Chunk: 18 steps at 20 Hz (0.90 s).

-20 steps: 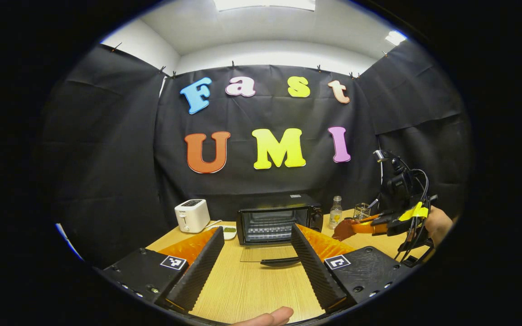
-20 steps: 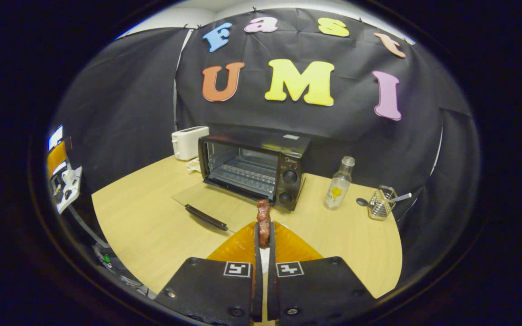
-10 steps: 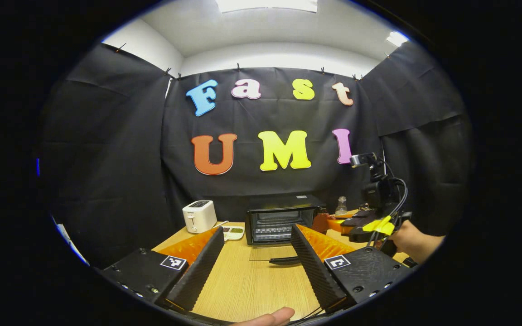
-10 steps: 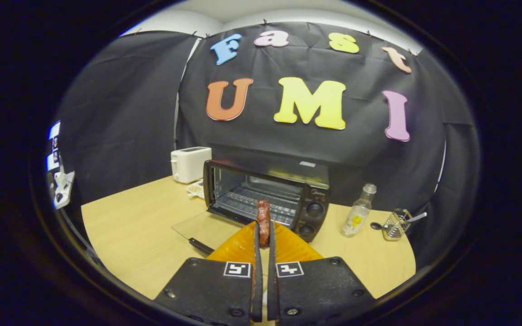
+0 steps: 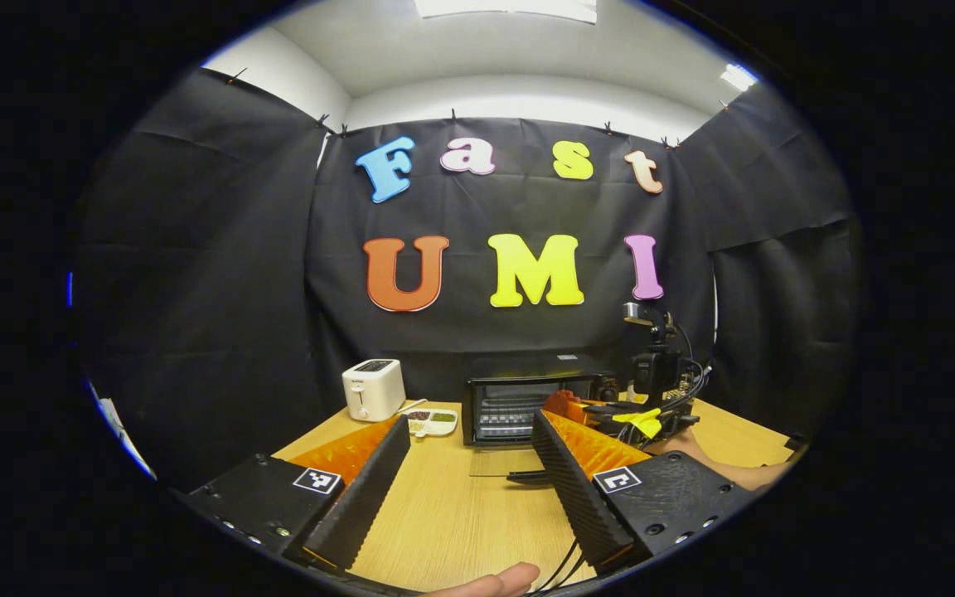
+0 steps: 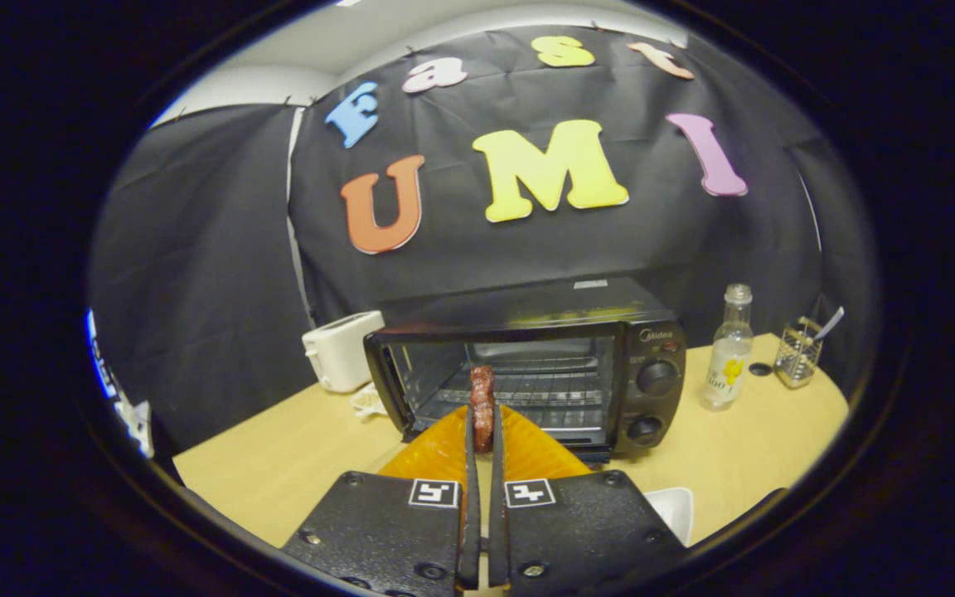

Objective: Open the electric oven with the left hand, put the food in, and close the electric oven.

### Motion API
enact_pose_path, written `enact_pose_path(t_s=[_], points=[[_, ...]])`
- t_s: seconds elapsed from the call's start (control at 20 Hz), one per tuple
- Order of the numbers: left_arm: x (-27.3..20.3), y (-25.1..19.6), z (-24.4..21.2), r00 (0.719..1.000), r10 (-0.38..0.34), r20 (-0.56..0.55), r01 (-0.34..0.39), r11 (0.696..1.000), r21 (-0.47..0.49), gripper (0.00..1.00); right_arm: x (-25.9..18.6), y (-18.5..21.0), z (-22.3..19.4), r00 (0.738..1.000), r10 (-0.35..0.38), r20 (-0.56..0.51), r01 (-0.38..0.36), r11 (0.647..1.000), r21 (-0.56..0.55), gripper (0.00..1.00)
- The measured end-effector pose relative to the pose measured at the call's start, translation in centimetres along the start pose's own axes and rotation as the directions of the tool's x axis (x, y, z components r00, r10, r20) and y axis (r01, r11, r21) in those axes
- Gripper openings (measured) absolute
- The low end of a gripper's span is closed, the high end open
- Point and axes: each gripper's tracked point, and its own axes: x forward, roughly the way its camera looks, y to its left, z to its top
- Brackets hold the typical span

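Right gripper view is showing the right gripper (image 6: pixel 482 431) with its jaws nearly together, both fingers pressing on a small reddish-brown piece of food (image 6: pixel 482 396) that is standing up between the tips. The food is hanging in front of the electric oven (image 6: pixel 527 365), level with the open cavity and its wire rack (image 6: pixel 544 390). The oven is sitting on the tabletop (image 6: pixel 759 448) with a white toaster (image 6: pixel 338 358) at one side and a glass bottle (image 6: pixel 729 348) at the other.

Left gripper view is showing the left gripper (image 5: pixel 461 464) with its jaws standing wide and holding nothing, hovering over the tabletop well back from the oven. The glass door (image 5: pixel 501 462) is lying folded down, its dark handle (image 5: pixel 527 477) at the near edge.

Judgement: the food is looking light, small and rough-surfaced, possibly soft, so a modest pinch low on its body, as it is being held now, should be enough; heavier pressure may be deforming it. The piece needs to be set on the rack bars, where a narrow piece could be tipping or slipping between them. For closing, the handle is looking like the sound place to take hold, not the glass.
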Motion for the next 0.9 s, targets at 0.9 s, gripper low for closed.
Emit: enact_pose_path(t_s=[0.9], points=[[3.9, 2.0, -3.5, 0.999, 0.016, -0.048, -0.019, 0.998, -0.064, 0.95, 14.5, -3.1, -2.4, 0.991, -0.006, -0.131, 0.077, 0.833, 0.549, 0.09]])
